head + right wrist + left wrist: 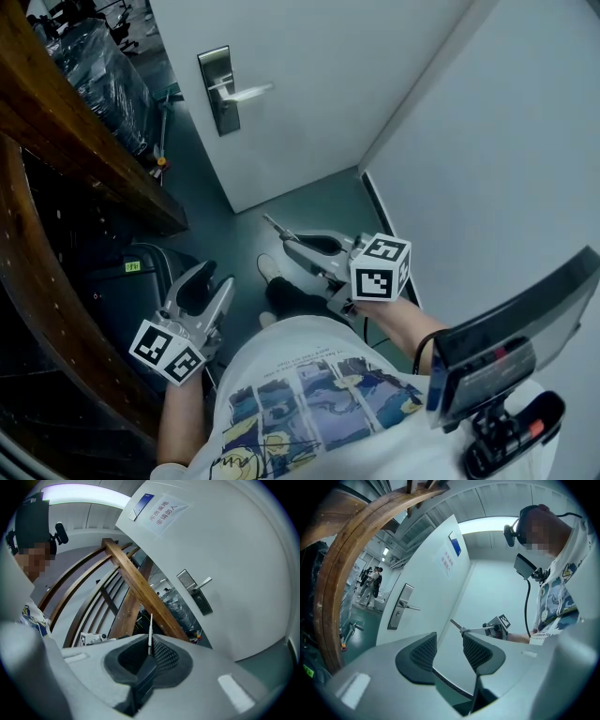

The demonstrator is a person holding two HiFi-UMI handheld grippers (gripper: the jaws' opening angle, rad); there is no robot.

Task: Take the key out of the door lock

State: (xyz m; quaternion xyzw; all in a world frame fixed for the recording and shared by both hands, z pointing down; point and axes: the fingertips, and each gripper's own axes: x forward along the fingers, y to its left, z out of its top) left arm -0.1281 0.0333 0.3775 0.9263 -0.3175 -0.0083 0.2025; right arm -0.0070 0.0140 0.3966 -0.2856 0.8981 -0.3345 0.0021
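Observation:
The white door [328, 84] stands ahead with a steel lock plate [217, 89] and lever handle [246, 92]; no key shows in the plate. My right gripper [289, 240] is well short of the door, shut on a thin metal key [275, 227] whose blade sticks out past the pads. In the right gripper view the key [150, 630] rises between the pressed jaws of the right gripper [149, 651], with the lock plate [197, 592] off to the right. My left gripper [211, 281] hangs low at my left side. Its jaws [449, 651] stand apart with nothing between them.
A curved wooden rail [56, 141] runs down the left, with wrapped goods [94, 56] behind it and a dark case [141, 272] by the left gripper. A white wall [506, 141] closes the right. A dark device [506, 356] hangs at my chest. People [370, 581] stand far off.

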